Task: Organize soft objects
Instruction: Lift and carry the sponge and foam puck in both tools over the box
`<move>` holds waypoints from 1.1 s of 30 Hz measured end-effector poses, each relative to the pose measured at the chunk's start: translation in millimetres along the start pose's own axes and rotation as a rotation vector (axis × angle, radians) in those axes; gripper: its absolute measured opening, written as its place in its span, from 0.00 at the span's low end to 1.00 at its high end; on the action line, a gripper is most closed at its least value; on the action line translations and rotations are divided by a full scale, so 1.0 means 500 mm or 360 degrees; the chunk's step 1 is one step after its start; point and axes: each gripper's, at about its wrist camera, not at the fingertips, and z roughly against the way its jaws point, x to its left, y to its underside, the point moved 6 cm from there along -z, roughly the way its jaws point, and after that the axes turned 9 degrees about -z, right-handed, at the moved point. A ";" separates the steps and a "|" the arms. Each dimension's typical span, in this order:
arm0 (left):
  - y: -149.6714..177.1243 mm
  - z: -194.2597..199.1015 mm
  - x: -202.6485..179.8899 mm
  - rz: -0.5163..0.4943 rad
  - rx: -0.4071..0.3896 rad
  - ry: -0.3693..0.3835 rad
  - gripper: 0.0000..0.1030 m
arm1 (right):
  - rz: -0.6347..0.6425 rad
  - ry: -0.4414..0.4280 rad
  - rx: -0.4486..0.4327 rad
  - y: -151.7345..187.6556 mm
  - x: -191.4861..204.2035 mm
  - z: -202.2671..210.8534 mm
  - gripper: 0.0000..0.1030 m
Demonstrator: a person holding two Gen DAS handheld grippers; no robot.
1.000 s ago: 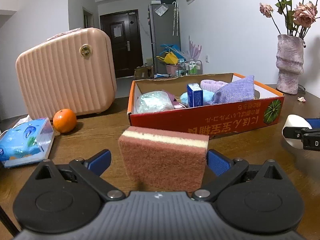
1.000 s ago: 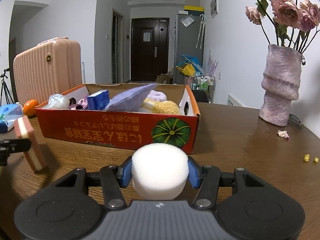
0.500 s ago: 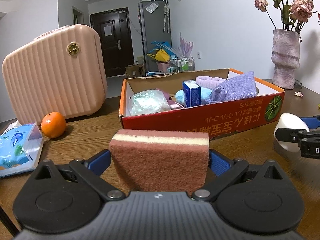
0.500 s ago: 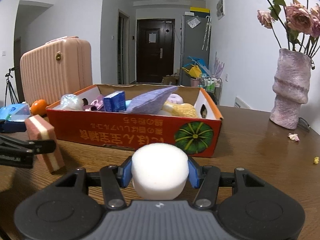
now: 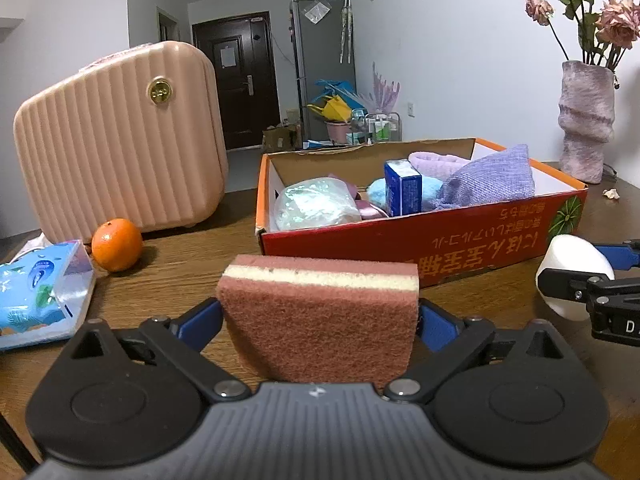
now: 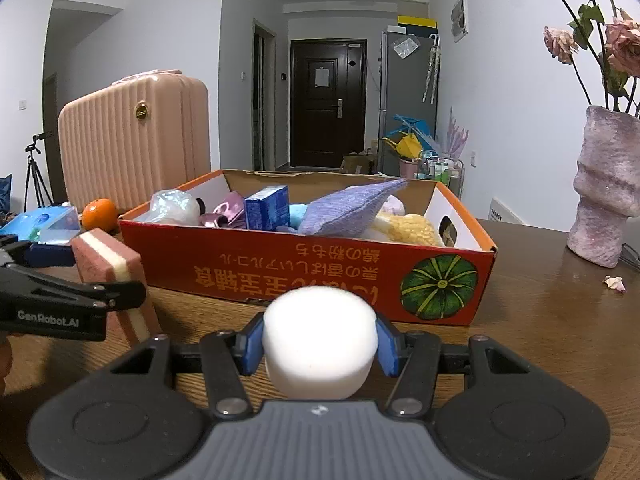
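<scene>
My left gripper (image 5: 320, 316) is shut on a pink scouring sponge (image 5: 320, 320) with a cream layer, held upright in front of the red cardboard box (image 5: 460, 236). My right gripper (image 6: 320, 340) is shut on a white round foam sponge (image 6: 320, 340), also in front of the box (image 6: 280, 276). The box holds a purple cloth pouch (image 6: 348, 208), a blue carton (image 6: 268, 208), a plastic bag (image 5: 316, 204) and a yellow fluffy item (image 6: 408, 228). The sponge (image 6: 112, 268) and the left gripper show at the left of the right wrist view; the white sponge (image 5: 572, 276) shows at the right of the left wrist view.
A pink ribbed suitcase (image 5: 120, 140) stands at the back left of the wooden table (image 5: 180, 264). An orange (image 5: 117, 244) and a blue tissue pack (image 5: 40, 292) lie at the left. A purple vase (image 6: 608, 188) with flowers stands at the right, with petals (image 6: 614, 282) beside it.
Both grippers have moved nearer to the box and a little higher, each still holding its sponge. The left gripper's sponge has levelled from a slight tilt.
</scene>
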 end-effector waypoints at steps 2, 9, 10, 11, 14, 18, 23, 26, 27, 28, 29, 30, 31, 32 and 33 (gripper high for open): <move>0.000 0.002 -0.001 -0.0007 -0.0007 -0.0018 0.98 | 0.0000 -0.0001 0.0000 0.000 0.001 -0.001 0.52; -0.004 0.012 -0.003 -0.0021 -0.0042 -0.0070 0.98 | -0.0003 -0.0002 -0.0004 -0.001 0.004 -0.002 0.52; -0.004 0.014 -0.003 -0.0019 -0.0044 -0.0077 0.98 | -0.0003 -0.0004 -0.0007 -0.001 0.006 -0.002 0.52; -0.004 0.015 -0.003 -0.0014 -0.0045 -0.0078 0.98 | -0.0005 -0.0006 -0.0010 -0.002 0.007 -0.001 0.52; -0.006 0.023 -0.004 0.0005 -0.0051 -0.0097 0.97 | -0.0010 -0.0019 -0.0021 -0.004 0.009 0.002 0.52; -0.010 0.036 -0.006 0.0032 -0.0070 -0.0131 0.98 | -0.0015 -0.0041 -0.0045 -0.008 0.011 0.009 0.52; -0.014 0.054 -0.010 0.0061 -0.0092 -0.0168 0.97 | -0.0035 -0.0068 -0.0085 -0.016 0.010 0.023 0.52; -0.018 0.064 -0.016 0.0071 -0.0109 -0.0184 0.98 | -0.0046 -0.0083 -0.0108 -0.021 0.010 0.030 0.52; -0.020 0.067 -0.018 0.0073 -0.0114 -0.0190 0.97 | -0.0050 -0.0088 -0.0115 -0.022 0.010 0.033 0.52; -0.021 0.069 -0.019 0.0076 -0.0117 -0.0196 0.97 | -0.0053 -0.0093 -0.0122 -0.024 0.009 0.036 0.52; -0.022 0.072 -0.020 0.0080 -0.0122 -0.0201 0.97 | -0.0057 -0.0097 -0.0130 -0.025 0.008 0.038 0.52; -0.023 0.075 -0.021 0.0085 -0.0127 -0.0204 0.97 | -0.0060 -0.0101 -0.0139 -0.027 0.007 0.041 0.52; -0.024 0.078 -0.022 0.0091 -0.0131 -0.0209 0.98 | -0.0065 -0.0105 -0.0148 -0.029 0.007 0.044 0.52; -0.026 0.081 -0.023 0.0097 -0.0137 -0.0215 0.98 | -0.0069 -0.0110 -0.0157 -0.032 0.006 0.047 0.52; -0.028 0.084 -0.024 0.0101 -0.0145 -0.0221 0.98 | -0.0073 -0.0114 -0.0167 -0.035 0.005 0.049 0.52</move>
